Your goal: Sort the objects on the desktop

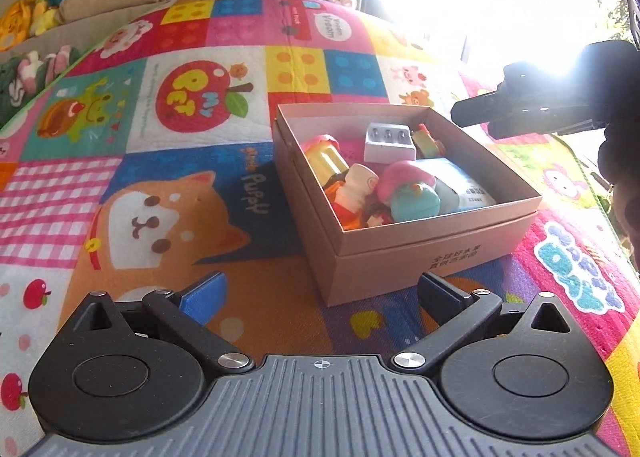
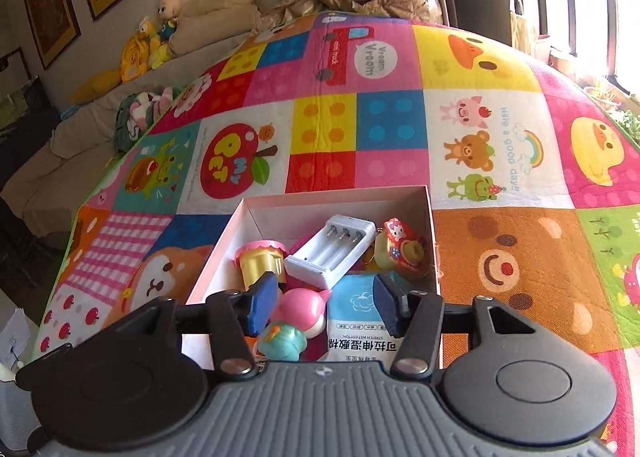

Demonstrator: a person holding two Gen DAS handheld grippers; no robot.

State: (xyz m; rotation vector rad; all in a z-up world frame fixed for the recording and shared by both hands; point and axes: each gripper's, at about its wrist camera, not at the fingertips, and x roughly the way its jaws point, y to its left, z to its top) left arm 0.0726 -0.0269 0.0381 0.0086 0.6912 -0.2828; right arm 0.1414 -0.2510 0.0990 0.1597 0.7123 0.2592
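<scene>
Right gripper [image 2: 322,303] hangs unclenched above the box [image 2: 431,241]; charger [image 2: 330,253] lies slanting away rightward; bright play mat [image 2: 480,137] underneath; sofa [image 2: 60,153] behind.

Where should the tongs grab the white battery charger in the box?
Grab the white battery charger across its two long sides, near the middle, coming from above. It lies slot-side up on top of the other toys in the box, so its flat sides look free. The yellow cup sits close to one end, so avoid that end.
</scene>
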